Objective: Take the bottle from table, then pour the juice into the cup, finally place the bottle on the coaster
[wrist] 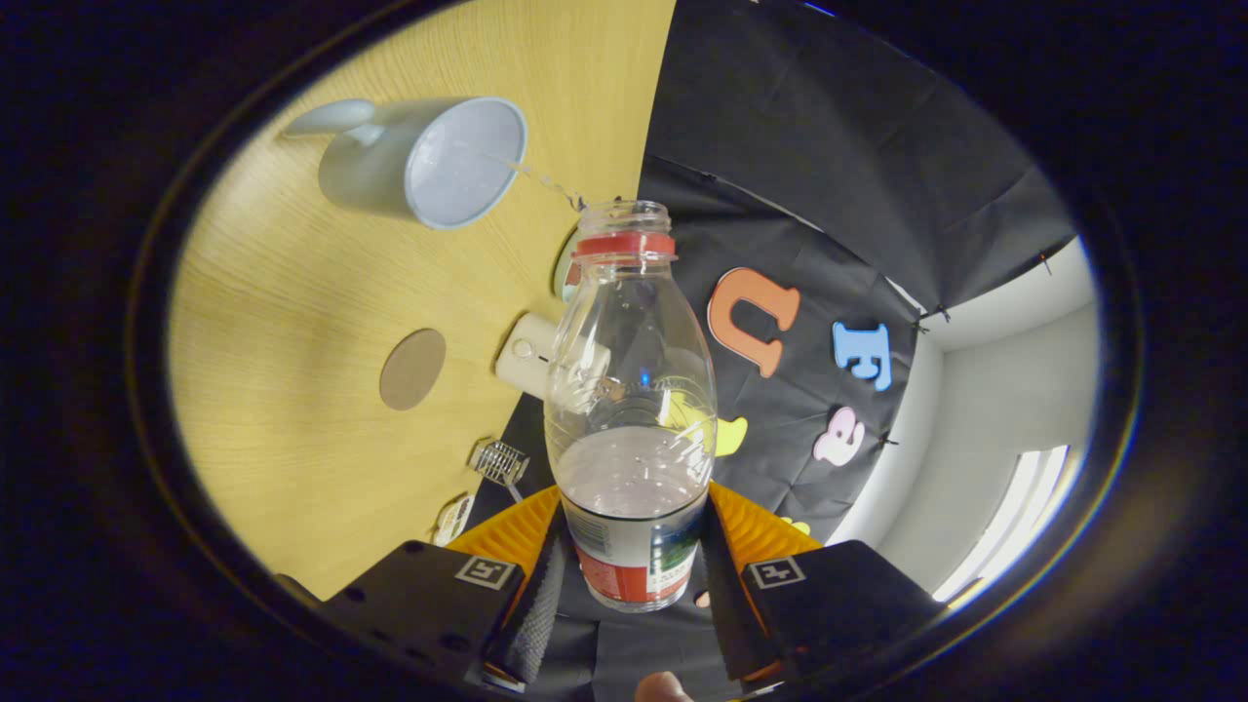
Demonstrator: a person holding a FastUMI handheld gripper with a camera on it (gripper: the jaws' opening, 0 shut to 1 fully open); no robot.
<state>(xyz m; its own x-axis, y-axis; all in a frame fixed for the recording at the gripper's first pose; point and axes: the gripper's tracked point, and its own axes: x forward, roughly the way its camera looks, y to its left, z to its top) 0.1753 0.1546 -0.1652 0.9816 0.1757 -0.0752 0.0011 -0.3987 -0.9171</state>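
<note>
gripper (629, 585) fingers clamped on bottle (629, 409) base, both sides | bottle tipped, thin stream from its mouth into cup (429, 161) at 11 o'clock | coaster (412, 369) at 9 o'clock on table (292, 292), well apart fr cup

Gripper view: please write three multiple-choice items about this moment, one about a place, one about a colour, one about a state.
1. Where does the round coaster lie?
A. on the wooden table, apart from the cup
B. under the cup
C. between the fingers

2. What colour is the ring on the bottle neck?
A. blue
B. red
C. green

3. What is happening at the bottle mouth?
A. It is capped
B. A thin stream runs into the cup
C. It rests in the cup

Answers: 1 A, bare table lies between coaster and cup. 2 B, red band below the open mouth. 3 B, the gripper fingers clamp the tilted bottle, liquid reaching the cup.
</note>
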